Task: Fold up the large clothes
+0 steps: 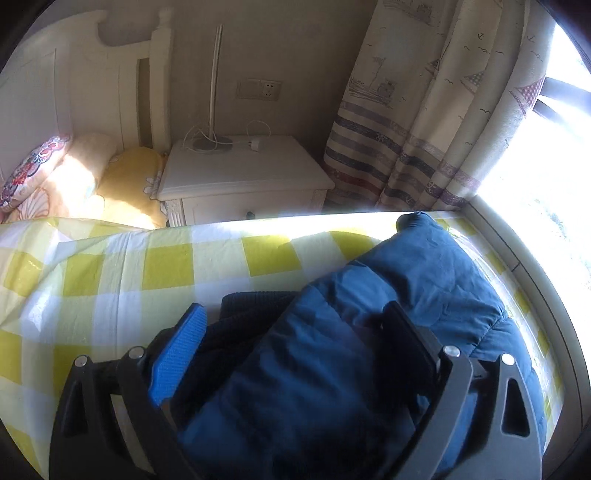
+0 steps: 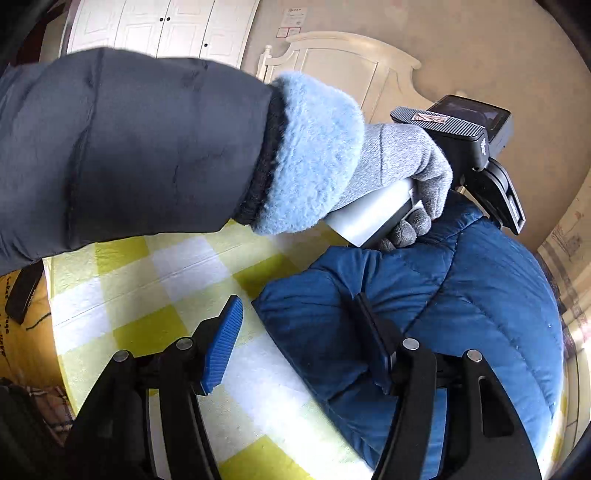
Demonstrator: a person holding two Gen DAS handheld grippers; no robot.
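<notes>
Downward tilted both grippers toward the blue padded jacket (image 1: 369, 314), which lay on the yellow-checked bedspread (image 1: 110, 277). Held the left gripper (image 1: 295, 332) right above the jacket, jaws wide apart and clamped on nothing, with quilted fabric and a dark knit collar (image 1: 251, 306) loose between them. Held the right gripper (image 2: 299, 332) at the jacket's edge, jaws apart too: one finger against the jacket, the blue pad (image 2: 221, 343) beside it over bare bedspread.

Caught only from the right wrist: the gloved left hand (image 2: 406, 177) above the jacket, wrapped round its gripper's handle; a dark puffy sleeve (image 2: 129, 140) with a pale blue fleece cuff (image 2: 314, 147), blocking much of the room; white wardrobe doors (image 2: 159, 26) far behind.

Caught only from the left wrist, beyond the jacket: a white nightstand (image 1: 243, 173) bearing a lamp (image 1: 214, 142) and charger cable, a wall socket (image 1: 258, 90), a sailboat-print curtain (image 1: 424, 110), a bright window (image 1: 546, 166).
</notes>
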